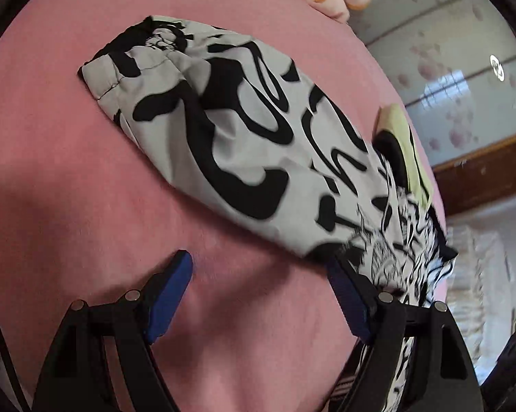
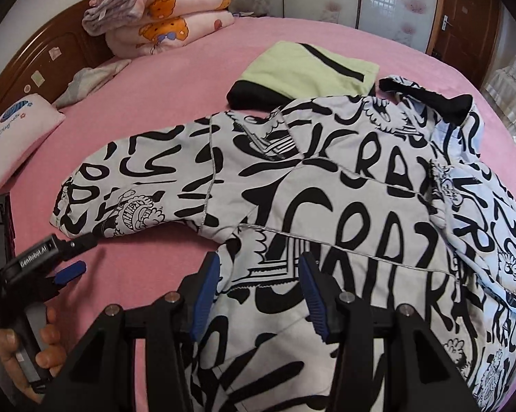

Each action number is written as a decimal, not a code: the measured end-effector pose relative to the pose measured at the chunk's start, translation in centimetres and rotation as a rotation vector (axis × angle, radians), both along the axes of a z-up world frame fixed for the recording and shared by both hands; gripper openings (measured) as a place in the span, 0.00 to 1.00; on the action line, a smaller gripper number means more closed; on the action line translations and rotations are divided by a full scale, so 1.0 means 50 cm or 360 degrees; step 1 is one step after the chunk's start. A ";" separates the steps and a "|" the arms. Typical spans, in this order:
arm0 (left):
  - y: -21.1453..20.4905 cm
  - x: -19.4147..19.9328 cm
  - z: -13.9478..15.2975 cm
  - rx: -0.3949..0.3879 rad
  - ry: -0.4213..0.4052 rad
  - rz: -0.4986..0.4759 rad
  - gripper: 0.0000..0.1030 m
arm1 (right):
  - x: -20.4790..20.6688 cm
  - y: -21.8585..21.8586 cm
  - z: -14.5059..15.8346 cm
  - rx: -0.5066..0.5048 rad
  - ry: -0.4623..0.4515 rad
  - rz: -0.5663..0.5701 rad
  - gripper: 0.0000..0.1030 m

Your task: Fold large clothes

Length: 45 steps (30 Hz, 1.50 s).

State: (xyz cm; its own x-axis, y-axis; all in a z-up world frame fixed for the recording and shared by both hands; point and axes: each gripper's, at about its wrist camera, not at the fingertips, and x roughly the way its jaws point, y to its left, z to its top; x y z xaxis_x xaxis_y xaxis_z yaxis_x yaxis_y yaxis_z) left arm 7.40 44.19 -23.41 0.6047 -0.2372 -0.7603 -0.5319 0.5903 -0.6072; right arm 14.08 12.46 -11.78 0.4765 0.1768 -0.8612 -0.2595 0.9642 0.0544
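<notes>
Two tongs, both spread and holding nothing: my left tongs [image 1: 259, 271] hover just off the sleeve [image 1: 230, 130], my right tongs [image 2: 259, 274] over the body of the jacket [image 2: 361, 206]. The jacket lies flat on the pink bed [image 2: 189, 79], its collar just beside a folded green garment [image 2: 306, 68]. It looks padded, soft and light; I'd pinch the sleeve cuff and the hem.

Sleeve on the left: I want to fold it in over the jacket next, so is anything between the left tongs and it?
Nothing visible. The left tongs are open over bare pink sheet, with the sleeve just ahead of them. The green garment lies beyond the jacket, out of the way.
</notes>
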 end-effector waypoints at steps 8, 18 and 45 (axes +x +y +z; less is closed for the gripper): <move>0.069 0.072 -0.019 0.0041 -0.0075 0.0273 0.76 | 0.017 0.001 -0.046 0.0002 0.0108 -0.0026 0.46; 0.028 0.136 0.045 0.0345 -0.0041 0.0302 0.08 | 0.028 -0.050 -0.060 0.0089 0.0167 -0.0110 0.46; -0.910 0.204 0.141 0.0961 -0.0174 -0.1423 0.31 | -0.077 -0.588 -0.013 0.0272 0.0031 -0.0850 0.46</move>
State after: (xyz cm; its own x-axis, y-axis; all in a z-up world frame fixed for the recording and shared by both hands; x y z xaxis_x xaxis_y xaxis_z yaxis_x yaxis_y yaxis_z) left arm 17.59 -1.33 -16.37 0.4702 -0.2304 -0.8520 0.2787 0.9547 -0.1044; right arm 10.21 -16.96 -12.41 0.5225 0.0534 -0.8510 0.2651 0.9384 0.2216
